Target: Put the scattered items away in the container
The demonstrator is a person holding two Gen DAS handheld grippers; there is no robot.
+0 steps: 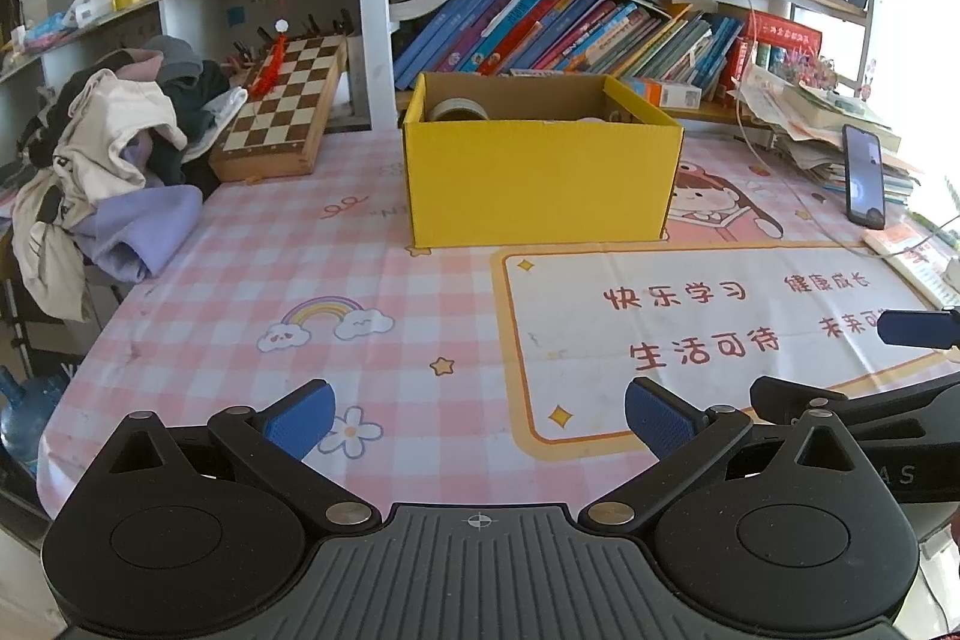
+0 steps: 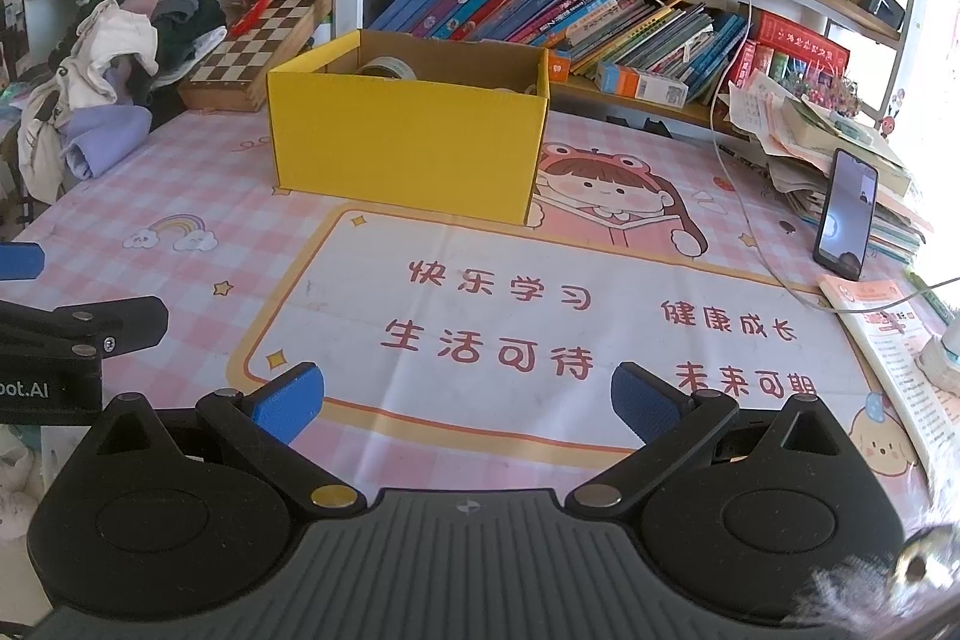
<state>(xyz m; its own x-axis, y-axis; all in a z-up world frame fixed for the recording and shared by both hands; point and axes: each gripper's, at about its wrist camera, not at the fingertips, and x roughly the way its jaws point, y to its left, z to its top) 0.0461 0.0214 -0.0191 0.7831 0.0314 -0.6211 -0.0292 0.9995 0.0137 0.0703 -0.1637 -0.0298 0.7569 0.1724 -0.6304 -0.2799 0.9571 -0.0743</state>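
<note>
A yellow cardboard box stands on the pink checked table mat, far ahead of both grippers; it also shows in the right wrist view. A roll of tape lies inside it, seen too in the right wrist view. My left gripper is open and empty, low over the near part of the mat. My right gripper is open and empty over the printed white panel. Each gripper's blue fingertip shows at the edge of the other's view.
A pile of clothes and a chessboard lie at the left. A phone leans on stacked papers at the right, with a cable and a booklet. Bookshelves stand behind the box.
</note>
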